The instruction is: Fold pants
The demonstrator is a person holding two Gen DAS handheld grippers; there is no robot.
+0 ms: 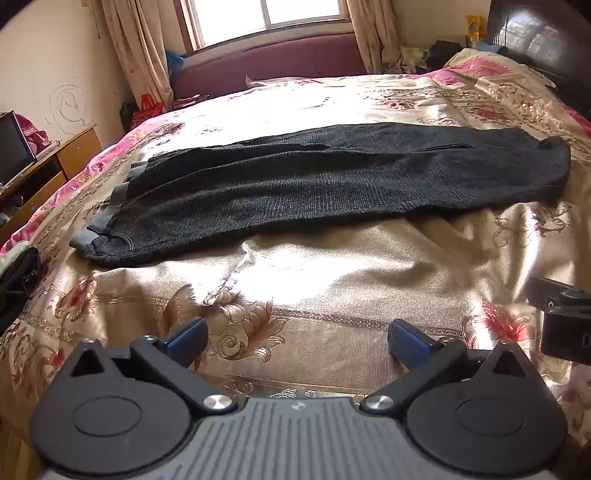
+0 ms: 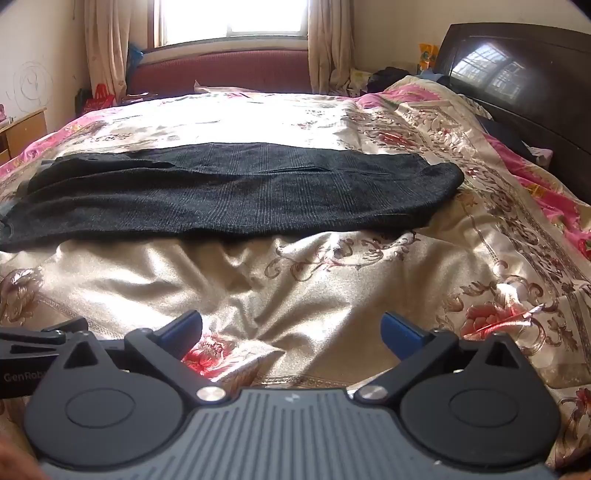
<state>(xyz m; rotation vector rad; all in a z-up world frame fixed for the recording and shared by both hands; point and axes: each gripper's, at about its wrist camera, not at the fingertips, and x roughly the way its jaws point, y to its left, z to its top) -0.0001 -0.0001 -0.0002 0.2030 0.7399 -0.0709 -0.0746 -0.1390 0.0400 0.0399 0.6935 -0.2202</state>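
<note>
The pants point(image 1: 332, 177) lie flat across the bed point(image 1: 332, 266), easy to fold; left gripper point(image 1: 295, 339) and right gripper point(image 2: 291, 332) wait apart, empty, at its near edge.

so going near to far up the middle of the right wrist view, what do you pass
right gripper, jaws open and empty → gold floral bedspread → dark grey pants laid flat across the bed → maroon sofa back → bright window

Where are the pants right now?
The dark pants lie flat across the middle of the floral bedspread, beyond both open grippers, with the waist end toward the headboard.
</note>
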